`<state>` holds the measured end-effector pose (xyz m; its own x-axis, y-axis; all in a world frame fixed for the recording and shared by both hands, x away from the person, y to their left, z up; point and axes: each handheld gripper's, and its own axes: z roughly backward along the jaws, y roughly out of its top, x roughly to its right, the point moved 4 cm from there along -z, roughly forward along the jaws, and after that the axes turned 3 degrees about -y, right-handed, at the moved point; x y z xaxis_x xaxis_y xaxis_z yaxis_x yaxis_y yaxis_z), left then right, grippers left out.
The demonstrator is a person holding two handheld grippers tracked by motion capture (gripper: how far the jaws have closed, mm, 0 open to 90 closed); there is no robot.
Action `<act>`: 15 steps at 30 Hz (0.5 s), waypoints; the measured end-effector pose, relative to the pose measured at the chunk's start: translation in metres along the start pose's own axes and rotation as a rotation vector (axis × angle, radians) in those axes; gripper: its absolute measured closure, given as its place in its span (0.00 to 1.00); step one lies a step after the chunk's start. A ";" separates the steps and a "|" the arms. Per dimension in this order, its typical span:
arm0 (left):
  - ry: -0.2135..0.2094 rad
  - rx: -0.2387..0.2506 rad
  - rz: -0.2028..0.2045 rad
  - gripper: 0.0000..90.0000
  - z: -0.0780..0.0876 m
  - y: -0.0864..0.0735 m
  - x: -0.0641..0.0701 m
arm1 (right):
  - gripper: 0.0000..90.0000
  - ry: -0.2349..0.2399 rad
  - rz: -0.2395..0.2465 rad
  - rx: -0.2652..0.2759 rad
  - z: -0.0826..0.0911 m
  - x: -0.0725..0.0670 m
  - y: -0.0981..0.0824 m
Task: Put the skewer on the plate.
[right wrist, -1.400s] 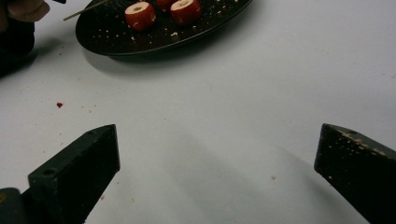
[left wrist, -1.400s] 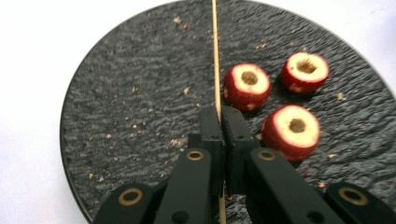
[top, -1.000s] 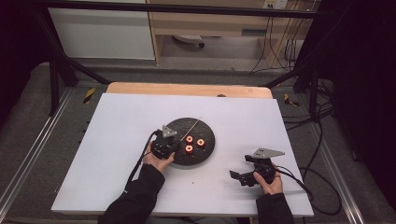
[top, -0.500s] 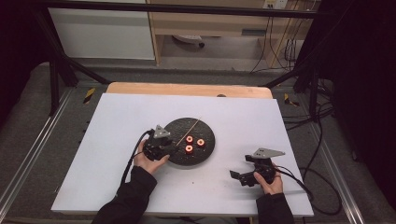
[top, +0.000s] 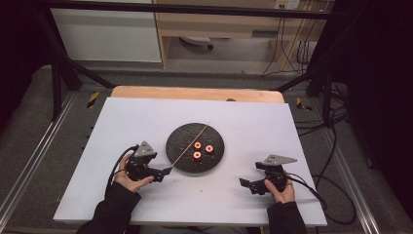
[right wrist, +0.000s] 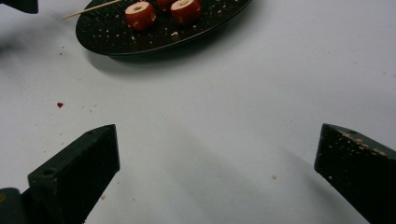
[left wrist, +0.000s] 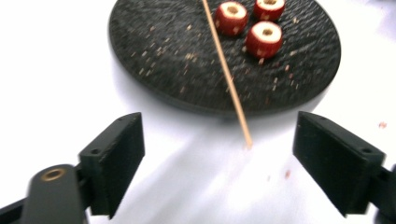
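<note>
A round black plate (top: 183,151) lies mid-table and carries three red cored fruit pieces (top: 203,149) and a thin wooden skewer (top: 190,143) lying diagonally across it. The skewer's near end overhangs the plate's rim toward my left gripper (top: 165,171), which stands open just left of the plate with nothing between its jaws. In the left gripper view the skewer (left wrist: 227,74) tip points down between the open jaws, and the fruit pieces (left wrist: 264,38) sit at the top. My right gripper (top: 244,184) is open and empty on the white table, right of and nearer than the plate (right wrist: 116,39).
The white tabletop (top: 253,122) has a wooden strip (top: 195,93) along its far edge. Small crumbs and a red speck (right wrist: 60,105) dot the surface near the plate. Cables trail from both grippers. Black frame legs and grey floor surround the table.
My left gripper has drawn back from the plate's left rim toward the near left, and the skewer's end now lies free in front of its open jaws. The right gripper stays still.
</note>
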<state>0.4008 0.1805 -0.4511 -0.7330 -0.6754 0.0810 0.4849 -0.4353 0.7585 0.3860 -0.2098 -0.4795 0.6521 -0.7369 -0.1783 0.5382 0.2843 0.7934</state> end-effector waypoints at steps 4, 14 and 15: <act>0.015 0.002 0.011 0.07 0.012 -0.018 -0.004 | 0.01 0.001 -0.002 -0.004 0.000 0.000 0.000; 0.041 0.027 0.040 0.06 0.032 -0.054 -0.014 | 0.01 0.004 -0.001 -0.018 -0.003 -0.002 -0.003; 0.041 0.027 0.043 0.06 0.032 -0.056 -0.016 | 0.01 0.004 -0.002 -0.018 -0.003 -0.002 -0.003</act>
<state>0.3698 0.2349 -0.4744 -0.6912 -0.7173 0.0877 0.5024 -0.3896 0.7719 0.3847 -0.2077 -0.4831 0.6531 -0.7351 -0.1818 0.5485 0.2938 0.7828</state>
